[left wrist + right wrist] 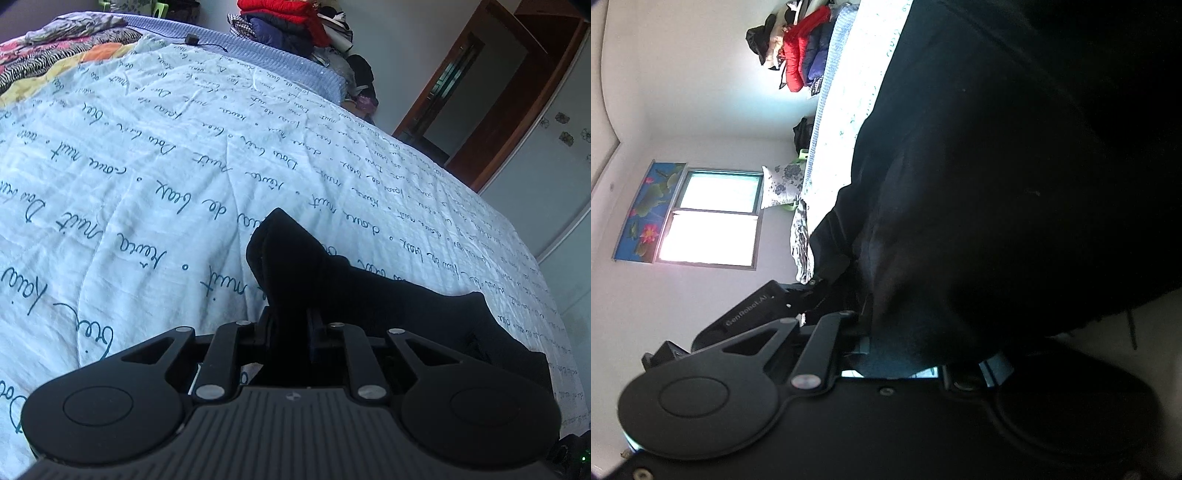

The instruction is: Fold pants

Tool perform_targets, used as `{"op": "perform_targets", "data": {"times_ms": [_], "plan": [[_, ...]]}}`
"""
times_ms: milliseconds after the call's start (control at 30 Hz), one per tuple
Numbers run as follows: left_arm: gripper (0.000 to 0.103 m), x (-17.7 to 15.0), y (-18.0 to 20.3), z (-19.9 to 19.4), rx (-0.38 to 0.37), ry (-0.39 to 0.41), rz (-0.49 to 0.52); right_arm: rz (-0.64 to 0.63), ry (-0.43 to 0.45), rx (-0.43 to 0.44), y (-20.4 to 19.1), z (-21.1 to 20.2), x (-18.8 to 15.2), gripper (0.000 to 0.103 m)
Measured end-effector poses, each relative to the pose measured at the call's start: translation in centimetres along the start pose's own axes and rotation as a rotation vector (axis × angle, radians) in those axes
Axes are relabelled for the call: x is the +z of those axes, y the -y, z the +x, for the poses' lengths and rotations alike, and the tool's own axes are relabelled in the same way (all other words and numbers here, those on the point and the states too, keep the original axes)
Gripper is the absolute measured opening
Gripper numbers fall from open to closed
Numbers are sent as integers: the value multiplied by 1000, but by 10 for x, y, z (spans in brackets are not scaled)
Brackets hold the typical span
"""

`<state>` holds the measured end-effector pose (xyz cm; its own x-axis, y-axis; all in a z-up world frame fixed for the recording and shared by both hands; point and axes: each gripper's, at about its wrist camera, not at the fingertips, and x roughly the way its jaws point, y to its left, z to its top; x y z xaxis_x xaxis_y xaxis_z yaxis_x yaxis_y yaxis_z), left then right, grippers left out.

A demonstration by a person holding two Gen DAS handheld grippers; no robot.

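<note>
Pants (332,280), black, draped over white bedsheet (147,177) printed with cursive script ("nuit" legible), left gripper (290,317) pinching a bunched fold, right gripper (871,325) clamped on fabric, "GenRobot.AI" label on other unit.

Left tongs (290,314) tips buried in black pants (369,295); right tongs (882,314) at 3 o'clock hidden under pants (1015,166).

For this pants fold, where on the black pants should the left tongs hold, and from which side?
Grip the bunched end of the black pants, coming in low from the near bed edge. There the cloth rises off the printed sheet in a ridge, where the left tongs are already clamped.
</note>
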<state>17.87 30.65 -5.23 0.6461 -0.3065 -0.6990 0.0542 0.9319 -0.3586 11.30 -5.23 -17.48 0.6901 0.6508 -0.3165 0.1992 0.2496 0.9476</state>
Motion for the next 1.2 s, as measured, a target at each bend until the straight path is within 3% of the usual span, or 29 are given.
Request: {"op": "perform_targets", "data": {"times_ms": [233, 333, 400, 467, 500, 633, 667, 733, 767, 967, 1200], "plan": [[13, 4, 17, -11, 18, 20, 51, 12, -6, 16, 2, 2, 4, 13], [14, 5, 16, -4, 31, -8, 66, 29, -13, 24, 7, 3, 6, 13], [18, 5, 5, 6, 23, -27, 34, 31, -14, 26, 7, 4, 5, 13], [38, 4, -12, 19, -8, -70, -46, 44, -21, 33, 9, 5, 6, 13], [42, 4, -19, 23, -12, -72, -76, 55, -25, 39, 11, 5, 7, 13], [44, 7, -36, 29, -80, -77, -158, 77, -41, 56, 17, 6, 9, 13], [41, 8, -38, 30, -88, -78, -161, 79, -42, 58, 18, 7, 10, 13], [22, 9, -33, 27, -84, -69, -130, 77, -44, 58, 18, 7, 9, 13], [16, 9, -28, 24, -74, -55, -96, 70, -45, 56, 18, 7, 10, 13], [14, 8, 15, 6, 58, 12, 109, 4, -39, 44, 12, 5, 8, 13], [12, 20, 46, -23, 55, 66, 151, -17, -29, 85, 3, -7, 11, 13]]}}
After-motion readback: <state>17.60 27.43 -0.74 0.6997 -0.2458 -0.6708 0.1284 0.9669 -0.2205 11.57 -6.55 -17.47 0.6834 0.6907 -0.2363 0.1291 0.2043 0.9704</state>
